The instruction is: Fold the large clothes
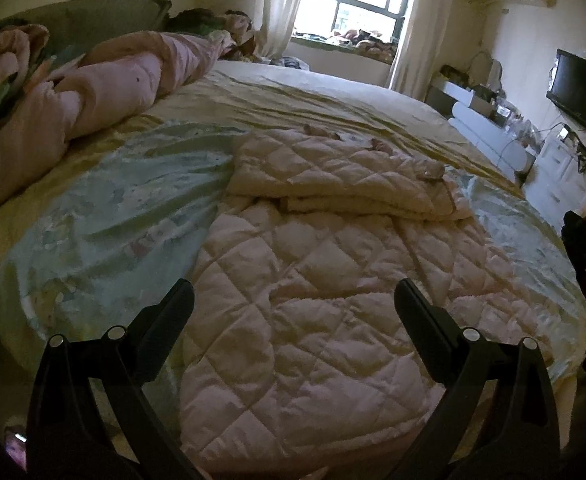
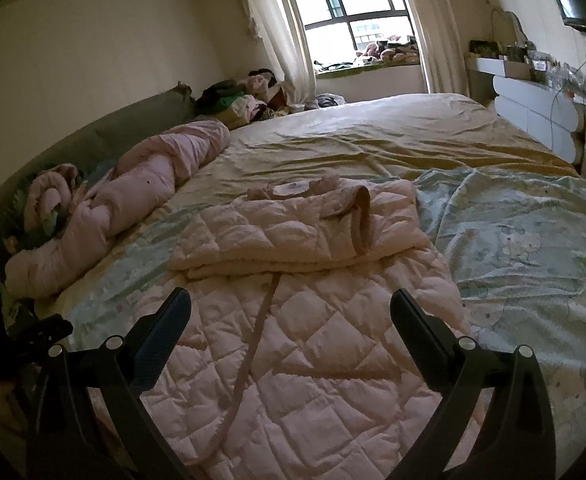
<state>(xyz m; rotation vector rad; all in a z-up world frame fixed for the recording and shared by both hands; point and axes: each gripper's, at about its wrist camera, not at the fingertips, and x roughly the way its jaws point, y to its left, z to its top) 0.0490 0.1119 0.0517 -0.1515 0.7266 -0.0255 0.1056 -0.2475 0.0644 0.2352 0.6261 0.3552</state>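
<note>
A pale pink quilted coat [image 1: 313,280] lies on the bed, its upper part with sleeves folded over into a flat bundle [image 1: 333,168]. It also shows in the right wrist view [image 2: 313,340], with a thin belt strap [image 2: 249,364] trailing down its middle and the folded bundle [image 2: 301,232] beyond. My left gripper [image 1: 293,300] is open and empty above the coat's lower part. My right gripper [image 2: 291,308] is open and empty above the same lower part. The left gripper shows at the right wrist view's left edge [image 2: 21,336].
The coat rests on a light blue patterned sheet [image 1: 105,208] over a yellow bedspread [image 2: 373,136]. A rolled pink duvet [image 2: 133,196] lies along the green headboard on the left. White drawers [image 2: 533,108] and a TV [image 1: 581,92] stand to the right; a window [image 2: 357,8] is behind.
</note>
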